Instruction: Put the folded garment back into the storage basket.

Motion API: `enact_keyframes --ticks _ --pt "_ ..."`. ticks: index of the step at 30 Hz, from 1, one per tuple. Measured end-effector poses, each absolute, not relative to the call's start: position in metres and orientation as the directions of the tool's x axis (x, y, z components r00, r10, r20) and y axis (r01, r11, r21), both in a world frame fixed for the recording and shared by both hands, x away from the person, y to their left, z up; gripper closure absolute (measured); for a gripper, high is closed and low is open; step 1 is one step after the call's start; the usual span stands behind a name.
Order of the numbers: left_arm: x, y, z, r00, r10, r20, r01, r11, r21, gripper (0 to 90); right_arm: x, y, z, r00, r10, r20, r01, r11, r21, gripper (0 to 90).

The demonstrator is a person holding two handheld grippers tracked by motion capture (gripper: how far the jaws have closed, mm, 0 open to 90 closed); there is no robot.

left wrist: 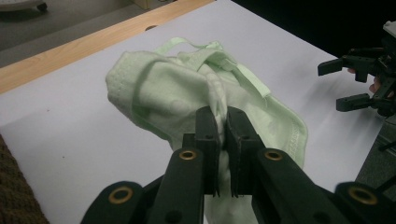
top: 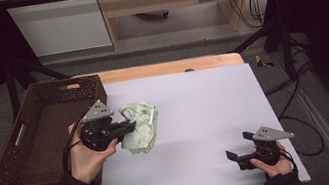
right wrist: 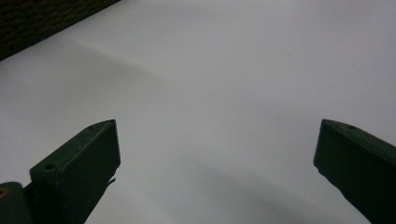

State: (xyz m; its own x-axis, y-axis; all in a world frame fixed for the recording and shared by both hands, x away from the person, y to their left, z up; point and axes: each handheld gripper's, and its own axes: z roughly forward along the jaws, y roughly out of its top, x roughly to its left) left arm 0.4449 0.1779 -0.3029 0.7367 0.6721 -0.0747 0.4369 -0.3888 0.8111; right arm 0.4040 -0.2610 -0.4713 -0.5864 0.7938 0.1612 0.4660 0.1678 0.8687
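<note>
A crumpled pale green garment [top: 142, 126] lies on the white table sheet [top: 204, 101], just right of the basket. My left gripper [top: 130, 125] is shut on a fold of it; in the left gripper view the two black jaws pinch the green cloth [left wrist: 187, 88] at the left gripper's tips [left wrist: 223, 116], and the cloth bunches up around them. My right gripper [top: 238, 145] rests near the table's front right corner with its jaws wide apart and nothing between them; the right gripper [right wrist: 217, 140] looks over bare white sheet.
A dark brown woven basket [top: 17, 163] stands at the table's left edge, beside my left hand. A strip of wooden table edge [top: 163, 68] shows at the back. Black frame legs and cables stand around the table.
</note>
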Motion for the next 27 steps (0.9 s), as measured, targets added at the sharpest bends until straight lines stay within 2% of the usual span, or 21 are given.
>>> enact_keyframes --ticks 27 --pt "0.452 0.237 -0.285 0.676 0.731 -0.088 0.459 -0.326 0.826 83.8 0.404 -0.262 -0.472 -0.583 0.797 0.16 0.468 0.168 0.868 1.2"
